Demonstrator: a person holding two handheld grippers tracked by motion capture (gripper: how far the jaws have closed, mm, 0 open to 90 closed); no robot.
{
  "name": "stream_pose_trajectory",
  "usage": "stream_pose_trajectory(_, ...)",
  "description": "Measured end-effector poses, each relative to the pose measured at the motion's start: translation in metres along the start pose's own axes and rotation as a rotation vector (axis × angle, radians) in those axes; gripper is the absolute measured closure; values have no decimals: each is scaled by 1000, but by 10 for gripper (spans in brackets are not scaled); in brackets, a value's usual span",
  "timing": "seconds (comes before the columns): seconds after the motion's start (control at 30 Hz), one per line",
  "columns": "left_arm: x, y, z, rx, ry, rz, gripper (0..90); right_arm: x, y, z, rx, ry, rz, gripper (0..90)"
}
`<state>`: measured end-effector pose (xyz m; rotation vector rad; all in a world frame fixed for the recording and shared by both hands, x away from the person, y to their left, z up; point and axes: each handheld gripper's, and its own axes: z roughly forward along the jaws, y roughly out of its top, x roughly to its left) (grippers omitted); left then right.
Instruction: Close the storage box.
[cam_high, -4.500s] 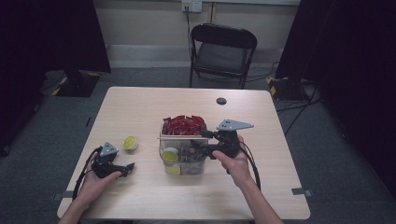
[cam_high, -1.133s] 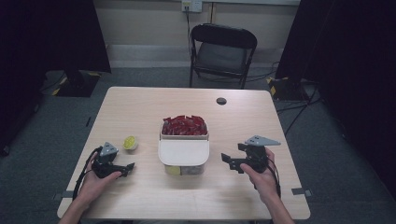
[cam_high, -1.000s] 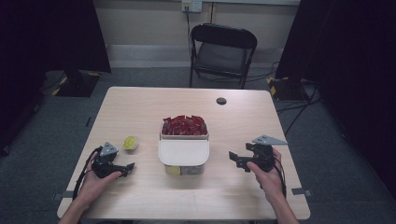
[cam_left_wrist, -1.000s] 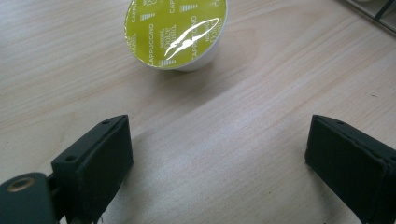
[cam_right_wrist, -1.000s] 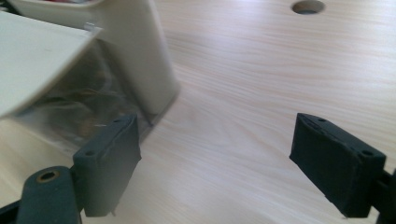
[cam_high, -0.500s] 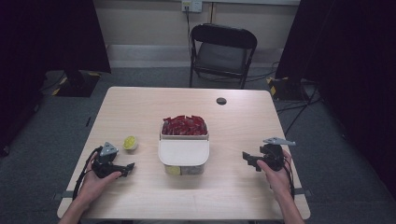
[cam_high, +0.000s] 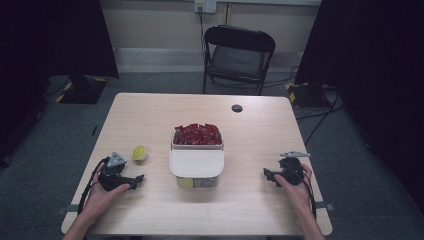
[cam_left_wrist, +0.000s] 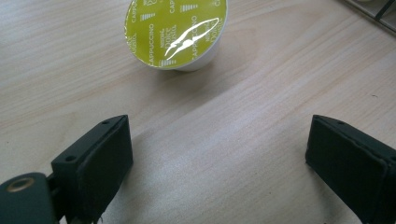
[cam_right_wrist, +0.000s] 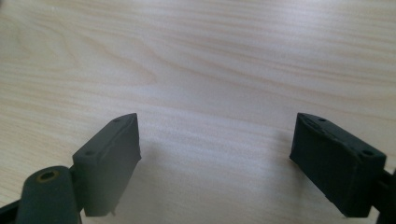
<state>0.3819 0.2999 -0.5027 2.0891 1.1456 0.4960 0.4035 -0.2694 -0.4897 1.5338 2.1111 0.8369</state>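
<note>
On the light wooden counter (cam_high: 150, 120), near its middle, stands 1 clear container (cam_high: 196, 170) with a white lid (cam_high: 196, 163) set on top of it; a yellow-green item shows through its front wall, low down. Directly behind it, touching or just beside its far edge, sits 1 tray of red packets (cam_high: 197, 135), heaped to the rim. To the left of the container, apart from it, lies 1 capsule (cam_high: 139, 153) with a yellow-green foil top; in the left gripper view the same capsule (cam_left_wrist: 176, 32) rests tilted on the wood, foil facing the camera, printed "CAPPUCCINO", well ahead of the jaws and not between them. Left gripper (cam_high: 136, 179): held in the person's left hand (cam_high: 102, 192) near the counter's front left, low over the surface, pointing toward the container; jaws released, spread wide, nothing between them but bare wood; gripper (cam_left_wrist: 219, 163) as seen along its own jaws. Right gripper (cam_high: 267, 176): held in the person's right hand (cam_high: 295, 187) near the front right, well apart from the container, pointing left toward it; jaws released and wide, empty, bare wood grain beneath; gripper (cam_right_wrist: 215, 158) as seen along its own jaws. 1 small dark round item (cam_high: 237, 108) lies on the far part of the counter. Beyond the counter, on the grey floor, stands 1 black folding chair (cam_high: 239, 55).
</note>
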Motion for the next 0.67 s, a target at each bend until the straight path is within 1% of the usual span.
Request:
stream_pose_trajectory(0.03, 0, 0, 0, 1, 0, 1, 70, 1, -1, 1, 2, -11, -6, 152)
stream_pose_trajectory(0.1, 0, 0, 0, 0, 1, 0, 70, 1, -2, 1, -6, -9, -7, 152)
stream_pose_trajectory(0.13, 0, 0, 0, 0, 1, 0, 70, 1, -3, 1, -10, -19, -6, 151)
stream_pose_trajectory(0.2, 0, 0, 0, 0, 1, 0, 70, 3, -5, 1, -21, -42, -19, 144)
stream_pose_trajectory(0.27, 0, 0, 0, 0, 0, 0, 70, 4, -7, 1, -35, -45, -8, 143)
stream_pose_trajectory(0.43, 0, 0, 0, 0, 0, 0, 70, 5, -11, 2, -71, -54, -3, 124)
stream_pose_trajectory(0.47, 0, 0, 0, 0, 1, 0, 70, 5, -11, 2, -71, -54, -3, 124)
stream_pose_trajectory(0.5, 0, 0, 0, 0, 0, 1, 69, 6, -13, 3, -88, -57, -2, 118)
stream_pose_trajectory(0.67, 0, 0, 0, 1, 0, 1, 69, 6, -13, 3, -89, -57, -3, 118)
